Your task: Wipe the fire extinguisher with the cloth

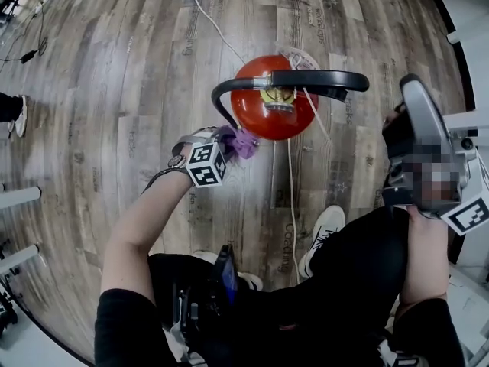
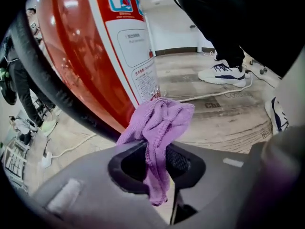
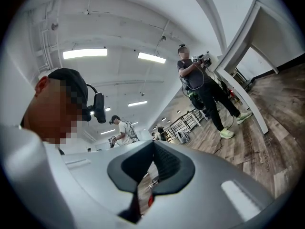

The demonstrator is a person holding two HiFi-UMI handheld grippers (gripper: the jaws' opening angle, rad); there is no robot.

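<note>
— What takes up most of the scene?
— The wood-plank floor [image 1: 114, 90]; on it stands the red fire extinguisher [image 1: 267, 117], upright, just ahead of the person's white shoe [image 1: 325, 235]; a black hose [image 1: 321, 79] arcs across its top.
— And the grippers?
— The left gripper [image 2: 157, 163] sits low beside the extinguisher's left flank, angled downward; its jaws pinch the purple cloth [image 2: 159, 123], which bunches out ahead of the tips and hangs a short tail behind them; the right gripper [image 3: 152, 168] is held up at the person's right, well apart from the extinguisher, jaws pressed together with nothing between them.
— Does the cloth touch the cylinder?
— Its bunched end lies just beside the red wall, at the lower corner of the white label [image 2: 138, 46]; whether it actually presses there I cannot tell.
— Anything smaller?
— A white cable [image 1: 290, 182] trails over the floor past the extinguisher.
</note>
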